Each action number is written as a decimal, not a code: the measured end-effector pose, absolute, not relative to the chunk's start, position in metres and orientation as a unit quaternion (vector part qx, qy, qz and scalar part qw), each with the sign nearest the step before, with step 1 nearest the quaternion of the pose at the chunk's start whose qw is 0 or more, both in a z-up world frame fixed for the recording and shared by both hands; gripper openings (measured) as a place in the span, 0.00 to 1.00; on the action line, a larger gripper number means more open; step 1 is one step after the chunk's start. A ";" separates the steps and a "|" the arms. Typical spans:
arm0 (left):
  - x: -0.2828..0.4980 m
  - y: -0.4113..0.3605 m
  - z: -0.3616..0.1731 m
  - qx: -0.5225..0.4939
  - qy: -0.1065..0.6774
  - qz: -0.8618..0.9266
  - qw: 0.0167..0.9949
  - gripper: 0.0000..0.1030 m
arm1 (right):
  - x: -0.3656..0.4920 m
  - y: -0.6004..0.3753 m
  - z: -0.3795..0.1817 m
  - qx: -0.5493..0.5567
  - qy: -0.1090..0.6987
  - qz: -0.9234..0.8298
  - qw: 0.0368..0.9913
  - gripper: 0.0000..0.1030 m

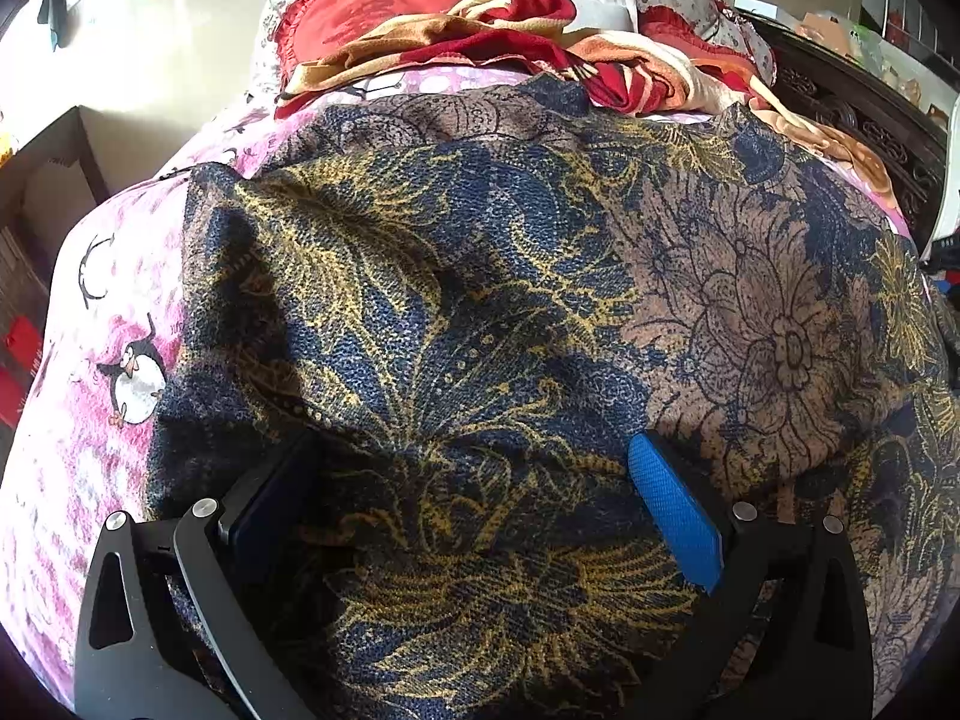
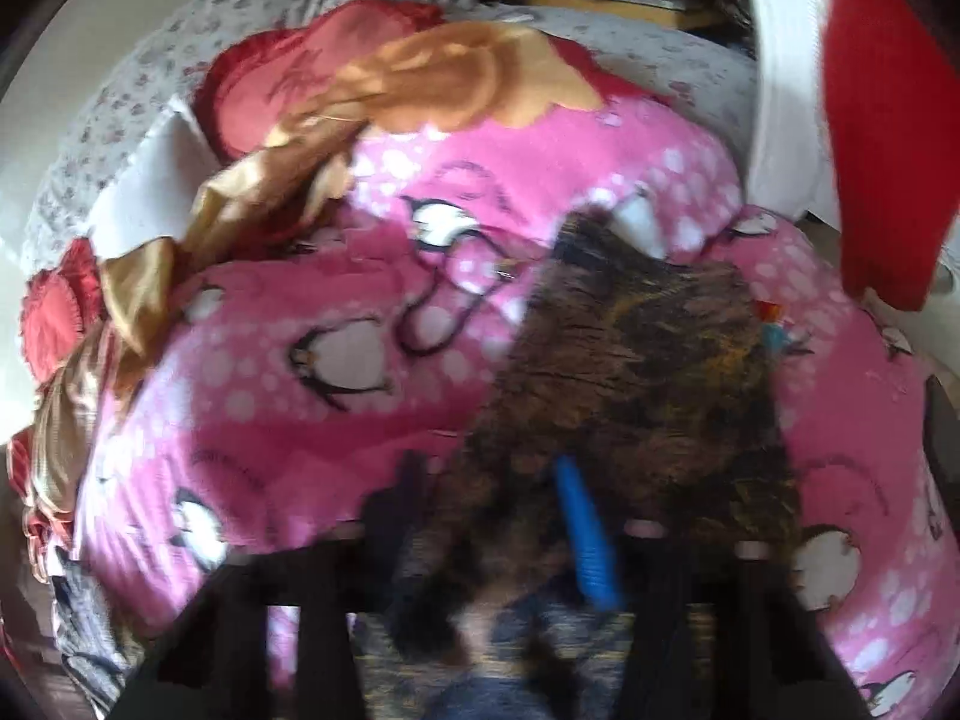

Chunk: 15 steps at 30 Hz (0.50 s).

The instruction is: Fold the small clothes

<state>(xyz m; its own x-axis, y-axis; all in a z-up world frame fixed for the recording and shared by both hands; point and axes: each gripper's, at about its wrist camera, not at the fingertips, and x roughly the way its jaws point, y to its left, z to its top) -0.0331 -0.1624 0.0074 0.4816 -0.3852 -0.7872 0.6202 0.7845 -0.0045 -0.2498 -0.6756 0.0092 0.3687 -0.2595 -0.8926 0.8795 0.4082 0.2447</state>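
A dark blue, gold and brown floral-patterned knit garment [image 1: 480, 276] lies spread over the pink penguin-print bed cover [image 1: 102, 324], near a heap of red and tan blankets [image 1: 480, 42] by the floral pillows at the head of the bed. The left gripper [image 1: 474, 474] rests above the cloth with its jaws spread wide, nothing pinched between them. In the blurred right wrist view, the right gripper [image 2: 498, 510] has its jaws drawn close, with a fold of the same garment [image 2: 648, 360] between them; a firm pinch cannot be confirmed.
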 end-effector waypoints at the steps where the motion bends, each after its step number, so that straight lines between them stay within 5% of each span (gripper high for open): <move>1: -0.033 -0.163 0.007 0.142 0.414 -0.296 0.849 1.00 | -0.254 -0.675 0.009 0.376 0.409 -0.386 0.736 0.21; 3: -0.033 -0.163 0.007 0.142 0.414 -0.296 0.849 1.00 | -0.263 -0.674 0.015 0.378 0.399 -0.379 0.745 0.03; 8: -0.034 -0.162 0.011 0.145 0.417 -0.298 0.846 0.99 | -0.287 -0.654 0.051 0.409 0.323 -0.325 0.789 0.00; 12: -0.033 -0.161 0.012 0.141 0.422 -0.301 0.844 0.99 | -0.271 -0.627 0.082 0.323 0.348 -0.319 0.820 0.00; 14: -0.034 -0.163 0.010 0.149 0.420 -0.298 0.844 0.99 | -0.260 -0.627 0.083 0.305 0.366 -0.337 0.812 0.06; 15: -0.034 -0.163 0.009 0.150 0.418 -0.298 0.845 0.99 | -0.256 -0.629 0.079 0.312 0.373 -0.338 0.806 0.26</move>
